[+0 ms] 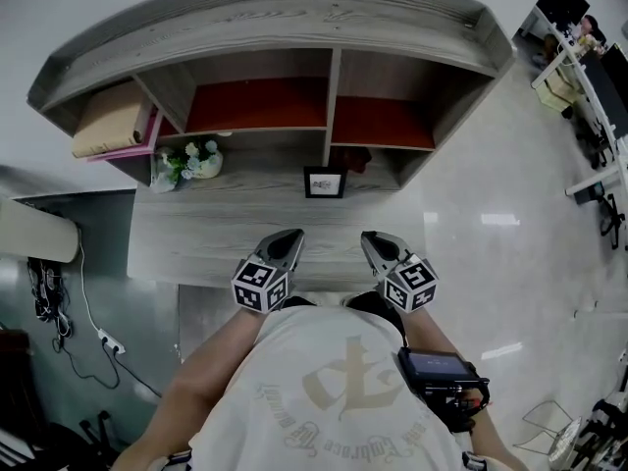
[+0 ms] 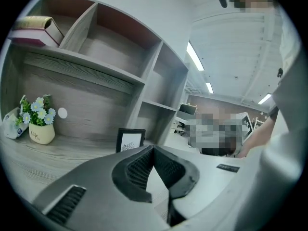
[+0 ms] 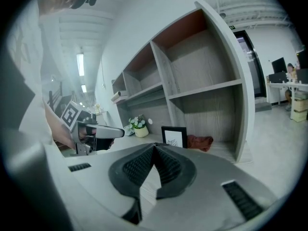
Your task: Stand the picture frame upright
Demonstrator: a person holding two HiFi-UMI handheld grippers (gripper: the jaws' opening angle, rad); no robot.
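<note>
- Nearest us, at the bottom centre of the head view, our left gripper [image 1: 293, 235] and right gripper [image 1: 369, 237] hover side by side over the front edge of the desk [image 1: 186, 248]. Each has its jaws pressed together on nothing. Both are well apart from the work, so we judge nothing needs holding.
- Further back, at mid-frame, the picture frame [image 1: 324, 182] stands upright on the desk, facing us, just in front of the shelf unit's [image 1: 294, 18] central divider. It looks self-supporting, so the task seems done.
- Left of it, a flower pot [image 1: 191, 162] sits by the back panel. To its right, a red cloth [image 3: 199, 142] lies in the lower cubby, clear of the frame.
</note>
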